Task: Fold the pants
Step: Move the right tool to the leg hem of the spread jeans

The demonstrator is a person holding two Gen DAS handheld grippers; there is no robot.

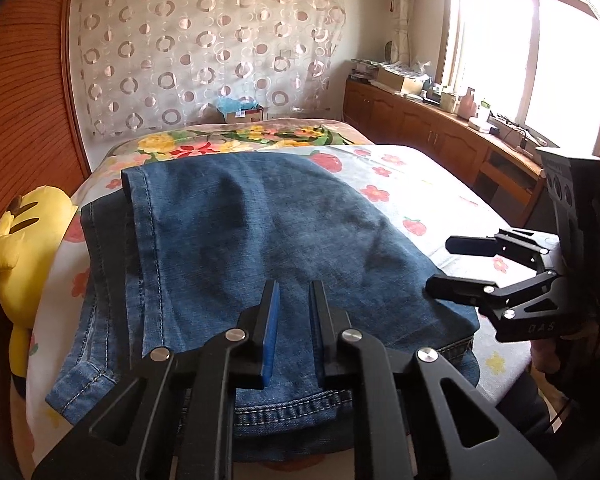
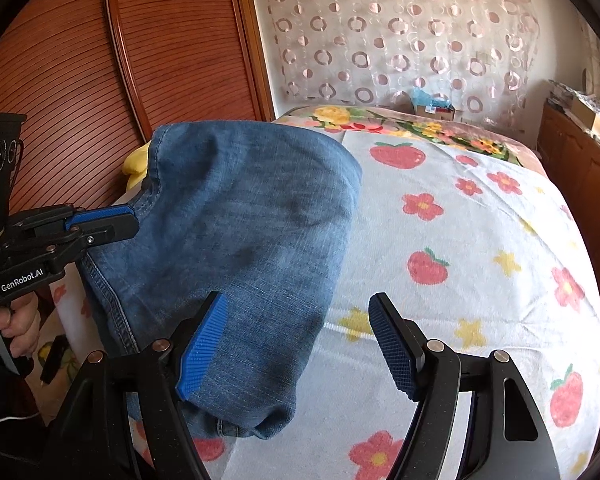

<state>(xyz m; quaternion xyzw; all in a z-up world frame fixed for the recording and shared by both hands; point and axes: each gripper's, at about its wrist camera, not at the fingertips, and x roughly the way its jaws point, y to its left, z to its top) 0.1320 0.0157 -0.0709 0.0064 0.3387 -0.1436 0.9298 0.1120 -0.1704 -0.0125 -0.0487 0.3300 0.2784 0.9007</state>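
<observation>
Lying folded on bedspread [image 2: 460, 220]: jeans [image 1: 260, 232] | left claw [image 1: 294, 312] narrowly parted, empty | right claw [image 2: 296, 344] released

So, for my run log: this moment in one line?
jeans: folded on bed | left claw: nearly shut, above jeans | right claw: open, empty

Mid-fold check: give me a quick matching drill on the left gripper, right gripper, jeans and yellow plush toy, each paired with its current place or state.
Things:
1. left gripper
2. right gripper
3. jeans
4. yellow plush toy

Places or states:
A. wide open at the jeans' right edge
B. wedged between the bed and the wooden panel
C. fingers nearly together, over the denim
D. folded on the flowered bed cover

Pairs: 1-C, 2-A, 3-D, 4-B
</observation>
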